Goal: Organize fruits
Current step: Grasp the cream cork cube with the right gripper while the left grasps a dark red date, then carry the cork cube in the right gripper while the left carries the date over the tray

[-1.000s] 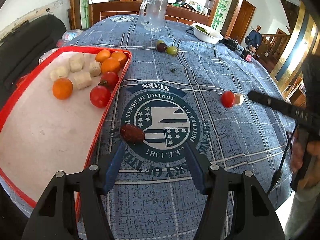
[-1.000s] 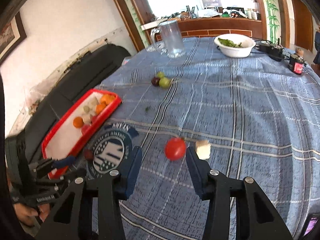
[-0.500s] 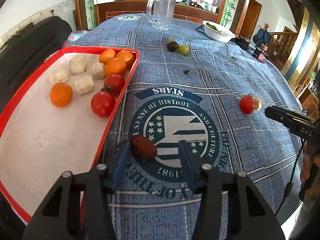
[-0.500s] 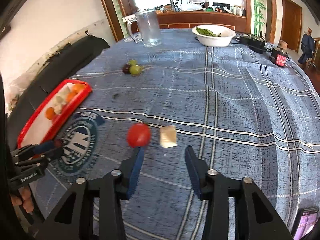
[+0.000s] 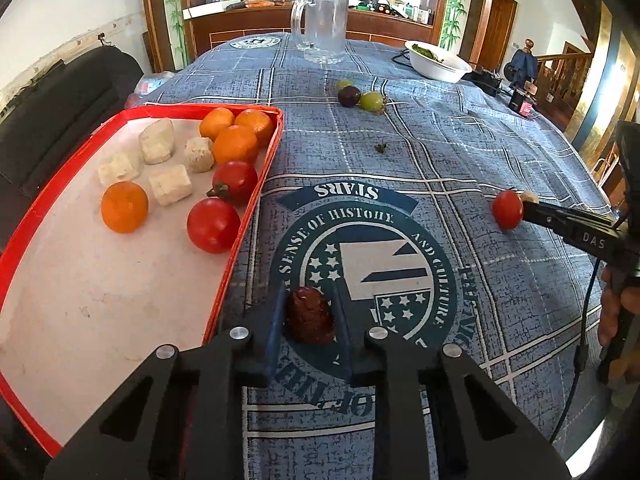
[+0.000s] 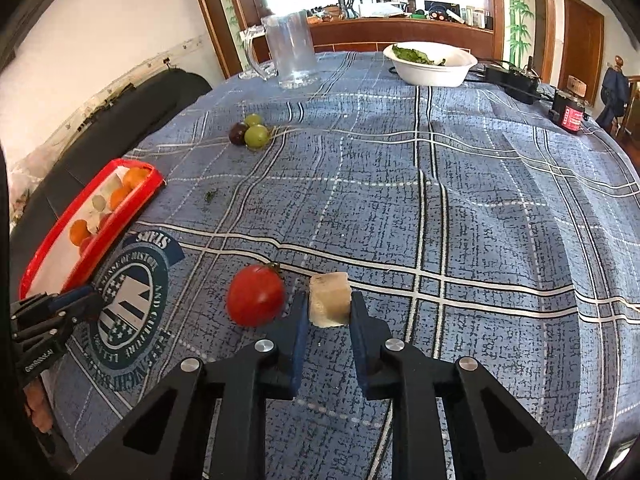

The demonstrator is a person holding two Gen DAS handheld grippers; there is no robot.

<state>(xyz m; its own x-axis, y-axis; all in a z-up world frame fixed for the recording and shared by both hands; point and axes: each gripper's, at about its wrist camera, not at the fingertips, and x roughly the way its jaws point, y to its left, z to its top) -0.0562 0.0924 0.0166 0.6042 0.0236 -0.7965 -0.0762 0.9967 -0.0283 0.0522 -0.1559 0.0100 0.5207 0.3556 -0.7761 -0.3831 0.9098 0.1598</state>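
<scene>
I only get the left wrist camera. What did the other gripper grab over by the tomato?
Observer: The right gripper is shut on a pale cube, not the tomato. Its jaws have just been closing.
Operator: So where's the tomato, then?
Observer: It lies on the cloth outside the jaws, right beside one finger. Nothing holds it.

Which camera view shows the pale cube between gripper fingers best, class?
The right wrist view: the pale cube sits close and whole, pinched by the right gripper. The left wrist view shows only a sliver of it behind the tomato.
</scene>
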